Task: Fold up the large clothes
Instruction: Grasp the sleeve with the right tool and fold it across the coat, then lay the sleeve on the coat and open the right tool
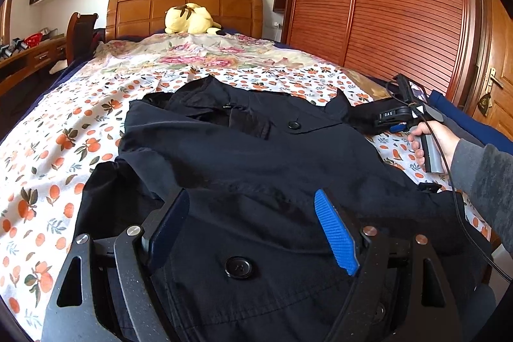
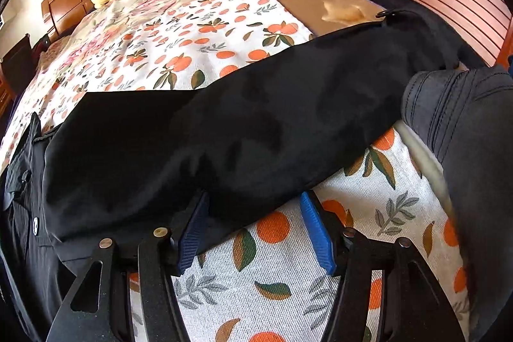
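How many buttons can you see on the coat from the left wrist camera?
2: one button low on the coat between the left claw's fingers, one near the collar. Folds may hide more.

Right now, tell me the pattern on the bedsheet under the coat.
Oranges with green leaves on white bedsheet, clearest in the right wrist view.

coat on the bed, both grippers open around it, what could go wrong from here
The right gripper is open at the edge of the sleeve, with the bedsheet right under it, so its jaws might pinch sheet along with the sleeve. The left gripper hangs open over the coat near a button; closing there may bunch several layers and spoil a flat fold.
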The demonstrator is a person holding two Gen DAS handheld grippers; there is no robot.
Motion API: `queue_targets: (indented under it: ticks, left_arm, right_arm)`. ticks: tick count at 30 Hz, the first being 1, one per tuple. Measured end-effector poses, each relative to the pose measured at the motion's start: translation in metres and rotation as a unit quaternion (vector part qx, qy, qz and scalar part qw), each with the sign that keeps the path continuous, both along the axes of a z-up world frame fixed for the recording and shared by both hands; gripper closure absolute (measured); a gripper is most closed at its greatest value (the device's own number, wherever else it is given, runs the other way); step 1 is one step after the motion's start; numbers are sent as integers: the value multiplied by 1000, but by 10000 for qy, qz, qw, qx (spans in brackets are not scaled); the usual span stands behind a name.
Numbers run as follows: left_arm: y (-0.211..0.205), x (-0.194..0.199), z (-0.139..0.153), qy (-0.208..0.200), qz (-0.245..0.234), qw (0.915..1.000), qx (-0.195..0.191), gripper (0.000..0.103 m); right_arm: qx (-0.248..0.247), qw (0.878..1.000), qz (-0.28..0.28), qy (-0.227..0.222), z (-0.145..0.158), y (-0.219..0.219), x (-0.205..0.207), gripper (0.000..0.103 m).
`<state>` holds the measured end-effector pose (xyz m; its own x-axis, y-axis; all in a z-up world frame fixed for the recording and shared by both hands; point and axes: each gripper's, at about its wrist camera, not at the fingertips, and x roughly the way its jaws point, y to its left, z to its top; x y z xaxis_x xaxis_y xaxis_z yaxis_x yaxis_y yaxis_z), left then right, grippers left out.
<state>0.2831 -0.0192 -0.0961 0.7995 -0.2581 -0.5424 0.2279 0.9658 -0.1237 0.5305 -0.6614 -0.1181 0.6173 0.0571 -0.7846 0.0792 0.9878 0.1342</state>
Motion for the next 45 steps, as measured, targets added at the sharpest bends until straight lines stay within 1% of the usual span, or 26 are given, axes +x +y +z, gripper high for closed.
queue_targets:
  ticks: [3, 5, 6, 7, 9, 13, 16, 18, 20, 24, 27, 29, 31, 34, 39, 40, 42, 43, 44, 45]
  left_arm:
    - [-5, 0, -1, 2, -4, 10000, 27, 22]
    - [-6, 0, -1, 10, -14, 10000, 48, 22]
    - [-7, 1, -2, 21, -17, 10000, 67, 22]
    - [-8, 2, -3, 34, -16, 10000, 86, 22]
    - [-9, 4, -4, 68, -20, 9999, 102, 22]
    - [-7, 5, -3, 63, 3, 10000, 63, 22]
    - [-8, 7, -3, 55, 5, 10000, 48, 22]
    - [-9, 8, -3, 48, 8, 10000, 40, 22]
    - [-9, 7, -2, 35, 8, 10000, 32, 22]
    - [-10, 8, -2, 34, 33, 10000, 36, 22]
    - [-7, 10, -1, 47, 60, 10000, 5, 22]
    - [-5, 10, -1, 64, 85, 9999, -27, 22]
    - [-3, 11, -2, 83, 115, 9999, -71, 22]
    - [-2, 12, -2, 101, 125, 9998, -80, 22]
    - [-2, 13, -2, 98, 136, 9998, -69, 22]
    - [-2, 13, -2, 97, 139, 9998, -68, 22]
    - [-2, 13, -2, 100, 145, 9998, -59, 22]
    - [-1, 14, -2, 100, 149, 9998, -53, 22]
    - [-1, 14, -2, 99, 154, 9998, -39, 22]
    - [-2, 14, -2, 97, 158, 9998, -24, 22]
  right_arm:
    - [-56, 9999, 99, 53, 5, 0, 0, 42]
    - [42, 9996, 281, 19, 6, 0, 2, 59]
    - [76, 9992, 390, -12, 7, 1, 1, 81]
    - [50, 9990, 436, -59, 9, 1, 1, 95]
    - [10, 9982, 562, -204, 15, 2, -1, 99]
    - [-352, 9941, 793, -653, 42, 15, -17, 100]
    - [-625, 9866, 1145, -979, 64, 34, -37, 100]
    - [-652, 9804, 1433, -1185, 77, 50, -54, 100]
    - [-572, 9737, 1734, -1362, 88, 66, -73, 100]
    - [-445, 9571, 2441, -1497, 97, 100, -113, 100]
    - [-423, 9449, 2897, -1463, 94, 120, -139, 100]
    - [-437, 9391, 3103, -1413, 90, 127, -150, 100]
    - [-502, 9373, 3192, -1305, 85, 131, -154, 100]
    - [-558, 9395, 3163, -1189, 79, 128, -155, 100]
    - [-711, 9426, 3052, -1152, 80, 126, -158, 100]
    - [-742, 9434, 3024, -1142, 82, 125, -160, 98]
    - [-815, 9452, 2946, -1145, 91, 141, -169, 95]
    - [-822, 9455, 2926, -1172, 94, 139, -172, 93]
    - [-836, 9453, 2901, -1235, 99, 140, -178, 93]
    - [-846, 9444, 2871, -1363, 103, 137, -182, 90]
